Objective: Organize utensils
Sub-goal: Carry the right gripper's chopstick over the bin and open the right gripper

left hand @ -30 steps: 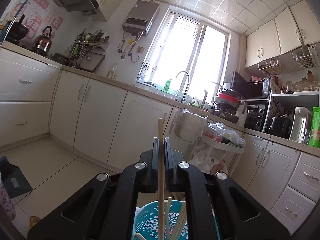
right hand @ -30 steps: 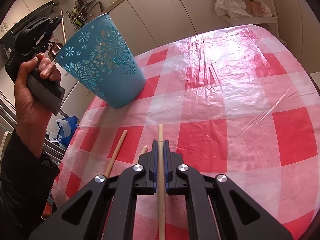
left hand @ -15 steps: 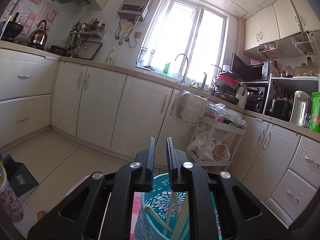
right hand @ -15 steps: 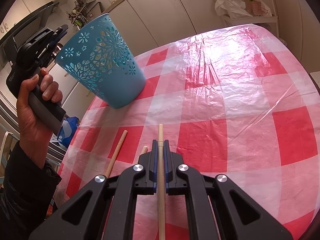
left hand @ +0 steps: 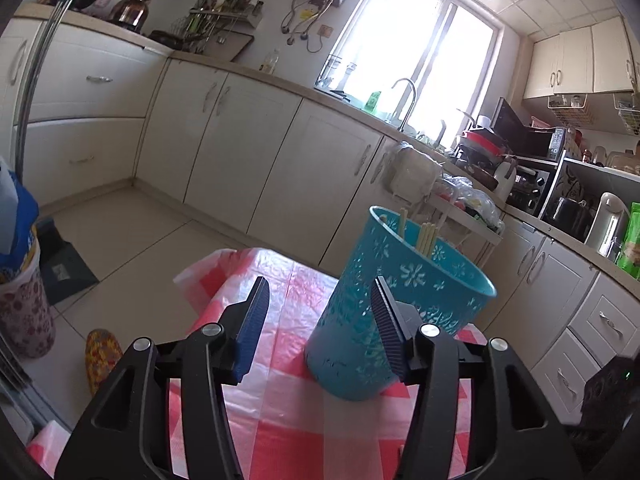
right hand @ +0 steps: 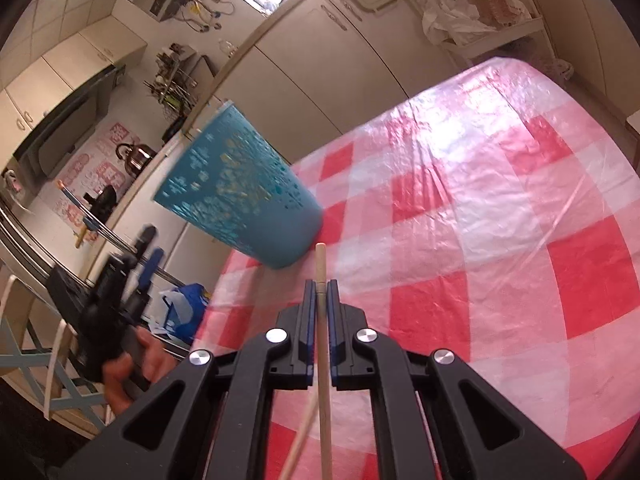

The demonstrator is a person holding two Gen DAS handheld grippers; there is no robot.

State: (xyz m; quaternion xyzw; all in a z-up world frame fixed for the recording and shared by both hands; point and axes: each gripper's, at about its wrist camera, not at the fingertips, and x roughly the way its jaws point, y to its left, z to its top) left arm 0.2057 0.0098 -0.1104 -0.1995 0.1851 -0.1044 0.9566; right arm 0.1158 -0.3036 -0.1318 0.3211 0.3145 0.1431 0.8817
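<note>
1. Cream kitchen cabinets (left hand: 280, 152) and a bright window stood behind a table with a red-and-white checked cloth (right hand: 500, 240).
2. A teal perforated cup (left hand: 392, 312) stood upright on the cloth, with several chopsticks (left hand: 426, 236) poking above its rim.
3. The left gripper (left hand: 320, 312) was spread wide with nothing between its pads, near the cup.
4. The right gripper (right hand: 320, 292) was clamped on one wooden chopstick (right hand: 322, 320), its tip pointing toward the cup's base.

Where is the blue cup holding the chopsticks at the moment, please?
The blue cup stands on the checked tablecloth, just ahead of the open left tongs, toward their right finger.
</note>
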